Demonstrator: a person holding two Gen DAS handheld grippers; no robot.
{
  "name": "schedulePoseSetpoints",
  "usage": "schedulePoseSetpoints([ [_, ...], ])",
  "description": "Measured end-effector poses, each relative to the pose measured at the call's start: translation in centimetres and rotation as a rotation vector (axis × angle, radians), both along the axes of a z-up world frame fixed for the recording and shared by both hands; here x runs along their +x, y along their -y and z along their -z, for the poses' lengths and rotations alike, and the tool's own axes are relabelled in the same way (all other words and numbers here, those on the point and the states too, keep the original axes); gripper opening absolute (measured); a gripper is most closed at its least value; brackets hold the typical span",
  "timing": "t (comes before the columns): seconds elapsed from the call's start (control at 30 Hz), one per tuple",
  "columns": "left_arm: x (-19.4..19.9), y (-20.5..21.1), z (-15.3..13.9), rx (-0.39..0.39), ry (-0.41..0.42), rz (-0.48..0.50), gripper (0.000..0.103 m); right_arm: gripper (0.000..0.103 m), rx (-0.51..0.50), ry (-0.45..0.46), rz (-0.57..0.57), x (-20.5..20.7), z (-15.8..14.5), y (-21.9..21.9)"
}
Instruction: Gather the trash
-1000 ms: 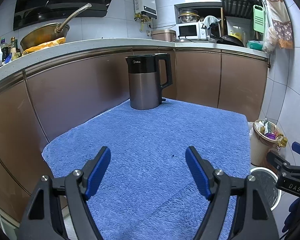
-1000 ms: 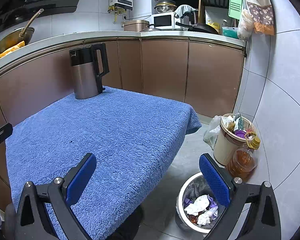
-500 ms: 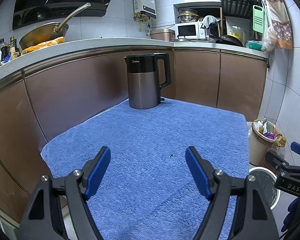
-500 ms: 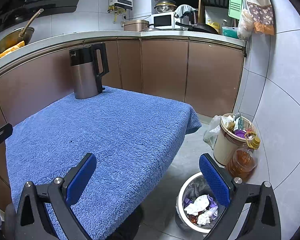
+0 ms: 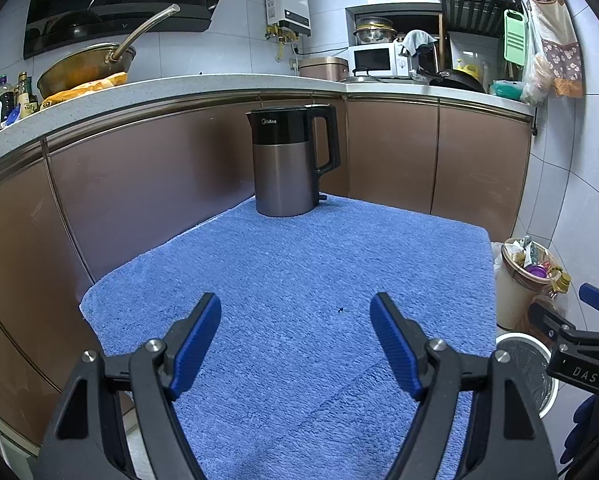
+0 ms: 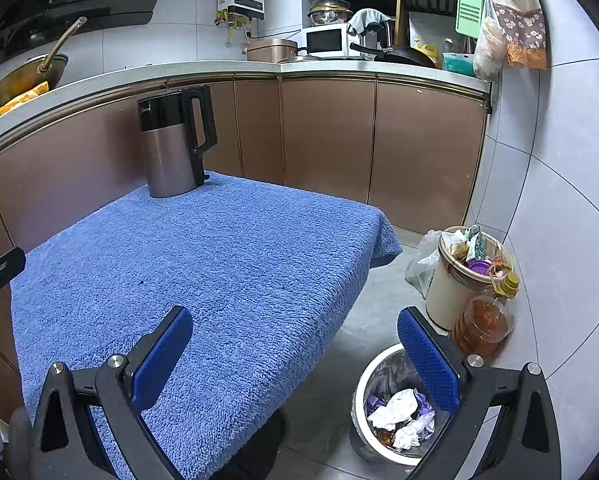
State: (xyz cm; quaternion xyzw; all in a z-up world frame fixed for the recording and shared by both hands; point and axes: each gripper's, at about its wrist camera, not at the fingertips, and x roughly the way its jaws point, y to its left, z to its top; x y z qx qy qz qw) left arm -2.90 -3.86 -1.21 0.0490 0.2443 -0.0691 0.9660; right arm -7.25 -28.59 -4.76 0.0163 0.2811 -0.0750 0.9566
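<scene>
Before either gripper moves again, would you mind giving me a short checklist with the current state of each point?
1. Left gripper open and holding nothing: ok.
2. Right gripper open and holding nothing: ok.
3. Trash bin on the floor beside the table, open, crumpled paper inside: ok.
4. Trash to collect on the blue towel: not ok; only a tiny dark speck shows, besides the kettle.
5. Kettle upright at the towel's far end, apart from both grippers: ok.
6. Whether the speck is graspable trash: cannot tell, too small.
</scene>
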Motion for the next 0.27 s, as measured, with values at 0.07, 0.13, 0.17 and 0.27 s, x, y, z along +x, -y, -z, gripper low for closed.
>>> schedulePoseSetpoints([
  [0.07, -0.05, 0.1, 0.08, 0.0, -0.003, 0.001, 0.076, 0.103, 0.0, 0.0, 0.0, 0.0, 0.01, 0.01],
  [0.13, -0.02, 0.06, 0.17, -0.001, -0.005, 0.005, 0.076, 0.103, 0.0, -0.001, 0.0, 0.0, 0.01, 0.01],
  [0.17, -0.07, 0.08, 0.2, -0.002, -0.005, 0.005, 0.076, 0.103, 0.0, -0.001, 0.0, 0.01, 0.01, -0.01],
  [0.27, -0.06, -0.02, 0.19, -0.002, -0.006, 0.007, 0.076, 0.103, 0.001, -0.001, 0.001, -0.06, 0.09, 0.04],
])
